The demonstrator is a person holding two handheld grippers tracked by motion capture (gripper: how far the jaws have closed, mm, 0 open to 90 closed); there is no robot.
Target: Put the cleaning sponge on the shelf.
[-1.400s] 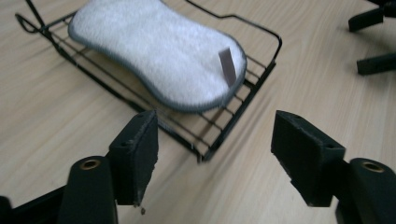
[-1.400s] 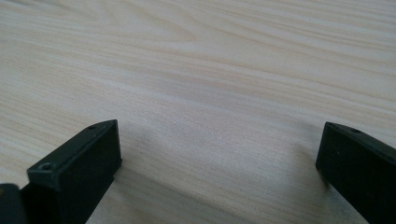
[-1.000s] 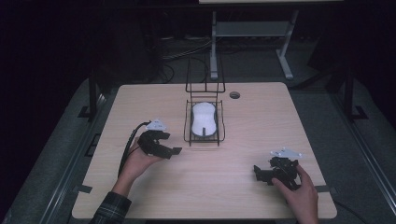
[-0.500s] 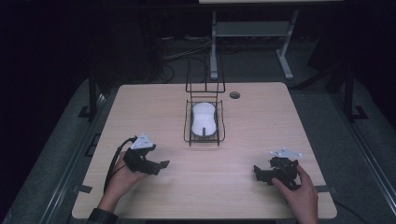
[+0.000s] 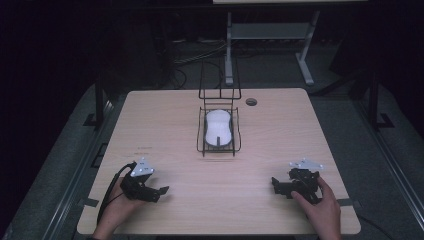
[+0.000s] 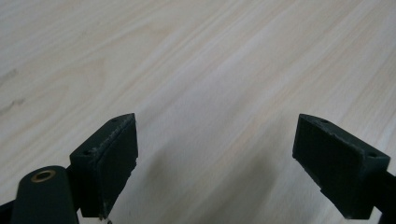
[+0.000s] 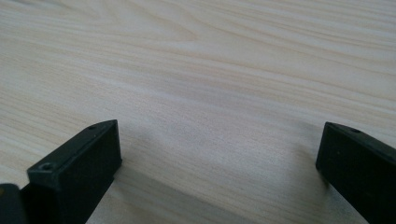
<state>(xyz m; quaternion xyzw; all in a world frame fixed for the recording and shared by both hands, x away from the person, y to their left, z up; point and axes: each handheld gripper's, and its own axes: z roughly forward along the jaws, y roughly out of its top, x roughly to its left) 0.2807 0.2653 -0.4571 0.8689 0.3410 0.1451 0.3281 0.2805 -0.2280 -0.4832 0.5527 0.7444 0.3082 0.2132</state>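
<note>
Both grippers — left gripper (image 5: 159, 192), right gripper (image 5: 278, 187) — released, near the table (image 5: 280, 125) front edge, bare wood between

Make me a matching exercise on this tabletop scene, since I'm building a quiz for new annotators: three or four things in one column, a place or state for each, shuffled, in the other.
Things:
1. white mouse
2. wire rack
3. left gripper
4. round hole

Places or states:
A. near the table's far edge, right of the rack
B. lying inside the rack
C. jaws apart over bare wood, near-left corner
D. standing at the table's middle, towards the far side

Pairs: 1-B, 2-D, 3-C, 4-A
</note>
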